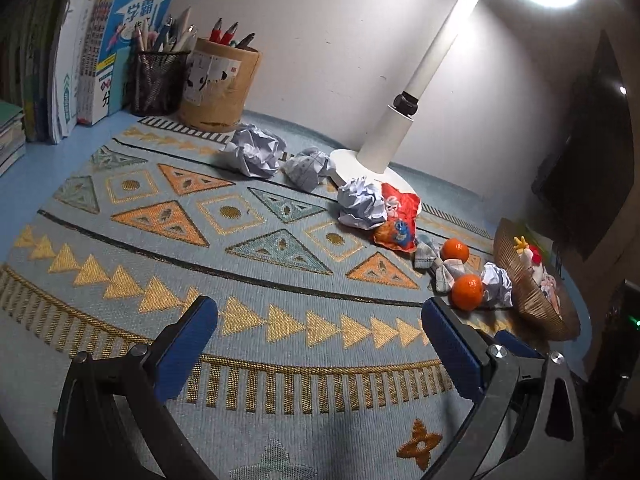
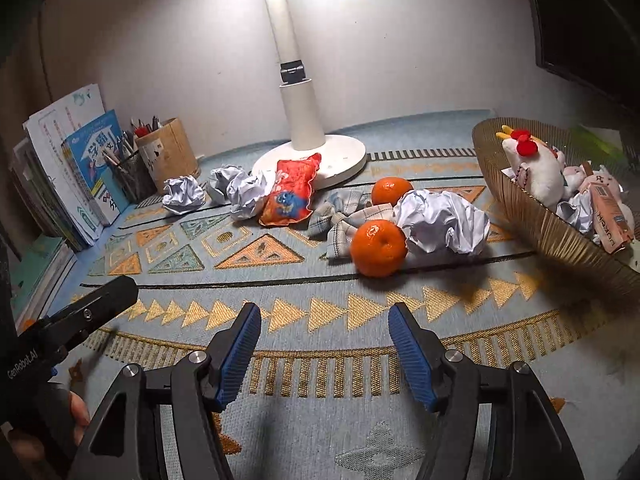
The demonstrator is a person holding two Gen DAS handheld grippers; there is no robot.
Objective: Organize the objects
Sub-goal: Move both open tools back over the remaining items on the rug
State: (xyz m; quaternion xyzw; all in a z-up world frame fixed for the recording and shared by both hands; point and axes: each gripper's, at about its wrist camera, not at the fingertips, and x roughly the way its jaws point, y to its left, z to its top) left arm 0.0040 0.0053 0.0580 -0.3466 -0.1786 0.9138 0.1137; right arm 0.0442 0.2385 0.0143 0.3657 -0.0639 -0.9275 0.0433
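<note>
White lamp (image 2: 298, 80) lights a plain wall (image 2: 180, 40)

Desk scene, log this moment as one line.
left hand-held gripper: open, empty | right hand-held gripper: open, empty | oranges, paper balls: on mat | basket: toys

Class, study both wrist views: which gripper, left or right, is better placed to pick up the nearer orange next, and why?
Probably the right gripper: it is open and empty, and the nearer orange lies just ahead of it. The left gripper, also open, faces bare mat, the orange off to its side.
</note>
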